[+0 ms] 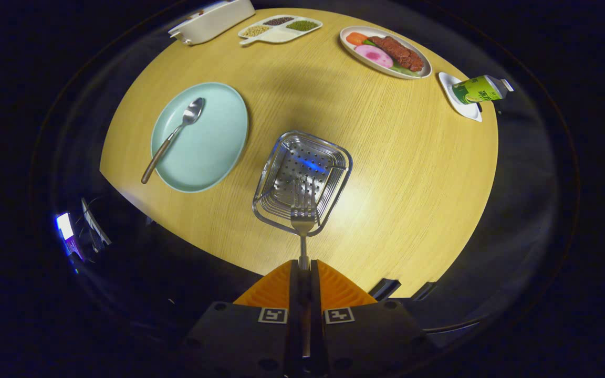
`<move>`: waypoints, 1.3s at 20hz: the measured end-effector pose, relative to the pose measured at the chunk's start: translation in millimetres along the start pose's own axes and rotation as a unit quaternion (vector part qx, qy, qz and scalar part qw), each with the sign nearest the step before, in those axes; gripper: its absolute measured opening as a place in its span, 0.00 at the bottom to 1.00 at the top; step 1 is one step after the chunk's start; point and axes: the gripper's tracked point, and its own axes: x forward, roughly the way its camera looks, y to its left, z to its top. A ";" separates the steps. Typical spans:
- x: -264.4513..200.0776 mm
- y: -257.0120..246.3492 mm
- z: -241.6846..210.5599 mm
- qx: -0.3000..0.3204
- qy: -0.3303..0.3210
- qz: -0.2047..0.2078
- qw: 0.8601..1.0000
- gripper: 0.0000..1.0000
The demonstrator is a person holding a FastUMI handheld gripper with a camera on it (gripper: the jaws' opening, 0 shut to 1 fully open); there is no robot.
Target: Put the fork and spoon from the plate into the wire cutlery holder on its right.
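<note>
My gripper (303, 268) is shut on the fork (303, 218), whose handle runs back between the two fingers. The fork's tines point forward and hang over the near rim of the wire cutlery holder (334, 157), a square steel basket with a perforated bottom standing on the wooden table. To the left of the holder lies the pale green plate (218, 142). The spoon (176, 134) rests on that plate, its bowl toward the far side and its brown handle sticking out over the plate's near-left rim.
Beyond the holder, at the table's far side, stand a white dish (213, 20), a divided tray of beans (280, 29) and an oval plate of food (386, 52). A green can (478, 90) lies on a small white dish at the far right. The round table's edge (187, 236) is near.
</note>
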 end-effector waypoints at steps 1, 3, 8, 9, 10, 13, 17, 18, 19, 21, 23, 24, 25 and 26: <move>2.3 -1.3 2.1 -0.008 0.018 -0.005 1.000 0.11; 6.3 -2.2 2.8 -0.022 0.052 -0.014 0.998 0.11; 10.8 -4.6 11.7 -0.045 0.098 -0.040 0.993 0.12; 10.6 -5.4 13.1 -0.047 0.104 -0.044 0.992 0.11; 10.6 -5.2 13.5 -0.048 0.110 -0.046 0.992 0.12; 9.7 -4.2 17.9 -0.047 0.114 -0.047 0.991 0.14; 10.6 -7.2 19.7 -0.044 0.100 -0.047 0.993 0.24; 9.8 -7.2 21.4 -0.040 0.090 -0.045 0.994 0.30; 8.3 -8.1 23.5 -0.038 0.077 -0.043 0.995 0.38; 4.6 -8.2 26.1 -0.031 0.047 -0.039 0.998 0.46; -0.2 -10.7 28.9 -0.022 0.009 -0.038 0.999 0.52; -3.2 -10.0 30.4 -0.011 -0.010 -0.037 0.999 0.56; -5.6 -10.8 33.2 0.000 -0.034 -0.036 0.999 0.60; -9.1 -10.7 36.4 0.012 -0.060 -0.033 0.998 0.67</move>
